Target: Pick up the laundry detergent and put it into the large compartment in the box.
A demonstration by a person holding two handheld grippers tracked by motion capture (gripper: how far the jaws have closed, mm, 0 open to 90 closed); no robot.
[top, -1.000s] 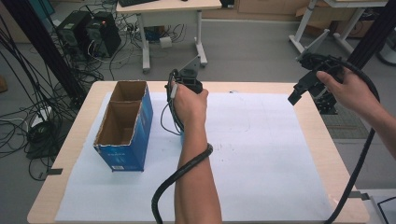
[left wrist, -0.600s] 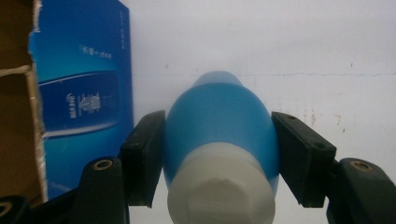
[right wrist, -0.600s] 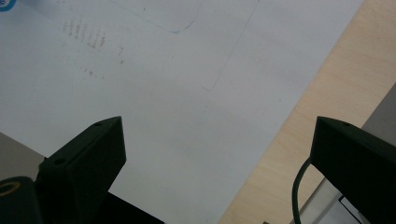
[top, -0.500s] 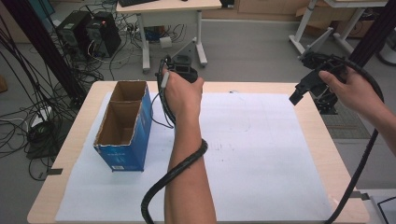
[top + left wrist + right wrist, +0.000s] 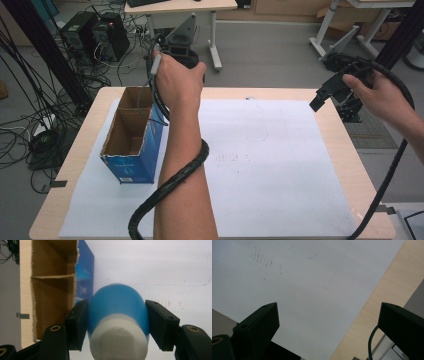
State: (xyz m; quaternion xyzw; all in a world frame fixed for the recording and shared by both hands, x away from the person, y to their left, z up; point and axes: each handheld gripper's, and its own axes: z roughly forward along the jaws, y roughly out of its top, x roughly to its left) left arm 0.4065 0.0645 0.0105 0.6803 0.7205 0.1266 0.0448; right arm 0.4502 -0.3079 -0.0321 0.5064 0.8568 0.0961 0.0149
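- We are holding a blue-and-white bottle (image 5: 117, 322) in the left tool (image 5: 117, 325), both jaws pressing its sides, white end toward the camera.
- We are keeping it raised near the far end of the open cardboard box (image 5: 132, 137); the box is standing on the white paper sheet (image 5: 270, 165) at the tabletop's (image 5: 350, 150) left side.
- Judging by the lift above the box's divided interior, we are probably lining up a drop into one compartment; which one, we cannot tell.
- We are parking the right tool (image 5: 327, 327) over the tabletop's right edge, jaws spread wide and gripping nothing, likely to stay out of the way.
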